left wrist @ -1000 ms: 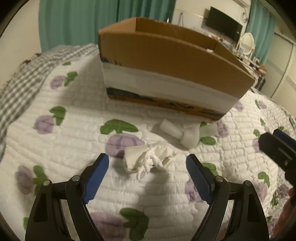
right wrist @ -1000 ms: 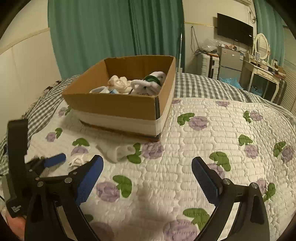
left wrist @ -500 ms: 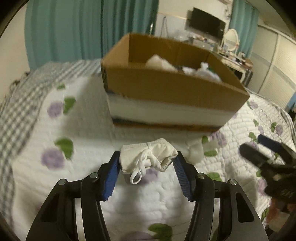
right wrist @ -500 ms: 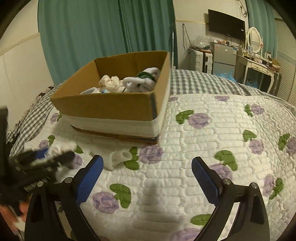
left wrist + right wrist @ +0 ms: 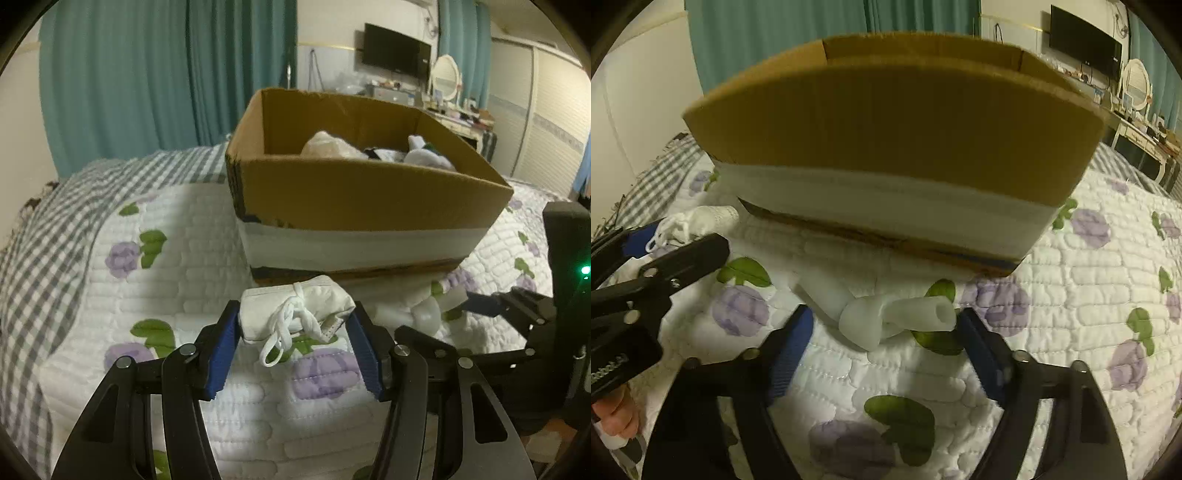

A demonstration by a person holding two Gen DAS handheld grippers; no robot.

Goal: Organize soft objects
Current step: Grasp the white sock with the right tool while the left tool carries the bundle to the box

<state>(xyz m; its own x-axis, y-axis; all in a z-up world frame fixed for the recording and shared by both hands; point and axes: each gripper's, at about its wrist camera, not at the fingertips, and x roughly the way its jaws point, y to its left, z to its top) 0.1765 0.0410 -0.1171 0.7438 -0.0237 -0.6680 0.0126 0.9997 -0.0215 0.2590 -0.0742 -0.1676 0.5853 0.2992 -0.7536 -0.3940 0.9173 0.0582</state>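
Observation:
My left gripper is shut on a white folded face mask with dangling ear loops, held above the quilt in front of the cardboard box. The mask also shows at the left of the right wrist view. My right gripper is low on the quilt, its jaws open on either side of a white knotted soft tube, which the right finger seems to touch. The box holds several white soft items.
The box stands on a white quilt with purple flowers, close ahead of both grippers. A grey checked blanket lies to the left. Teal curtains, a dresser and a TV stand behind the bed.
My left gripper closed on the mask and lifted it toward the box. My right gripper dropped down and forward to the knotted tube and narrowed around it.

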